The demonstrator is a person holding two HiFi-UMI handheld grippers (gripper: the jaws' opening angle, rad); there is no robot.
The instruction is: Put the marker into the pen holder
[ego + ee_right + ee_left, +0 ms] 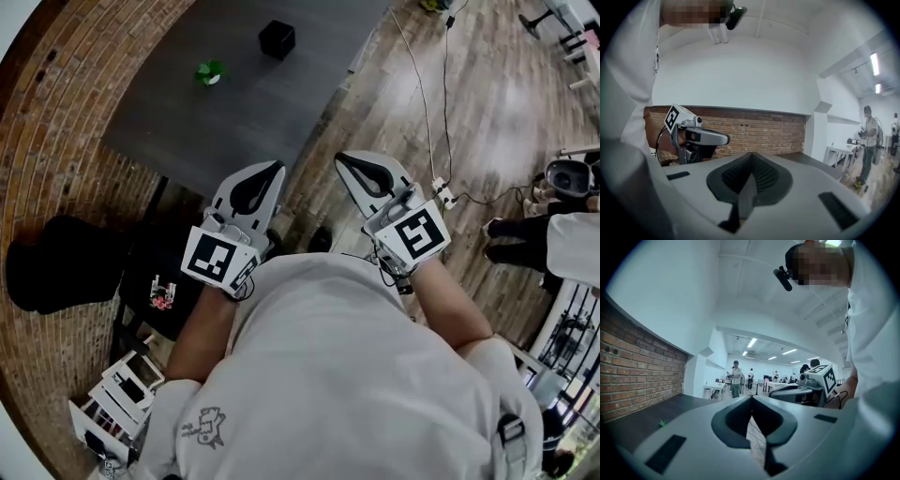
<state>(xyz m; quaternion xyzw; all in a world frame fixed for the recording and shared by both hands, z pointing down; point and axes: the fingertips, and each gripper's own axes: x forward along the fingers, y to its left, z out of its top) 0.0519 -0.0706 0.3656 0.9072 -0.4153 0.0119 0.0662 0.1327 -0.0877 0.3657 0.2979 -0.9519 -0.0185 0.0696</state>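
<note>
Left hand-held gripper (272,170) and right hand-held gripper (349,161): jaws closed tip to tip, nothing held, both near the bench (281,103) edge. Green marker (209,72) lies on the bench, near black pen holder (277,38), not touching.

Bright, even indoor light. Ceiling strip lights (751,342) glow mid-frame in left gripper view. Pale glare on wooden floor (497,103), upper right of head view. Heavy fisheye bending, black corners in gripper views. Near lens, left gripper (751,399) and right gripper (751,155) soft-focus.
</note>
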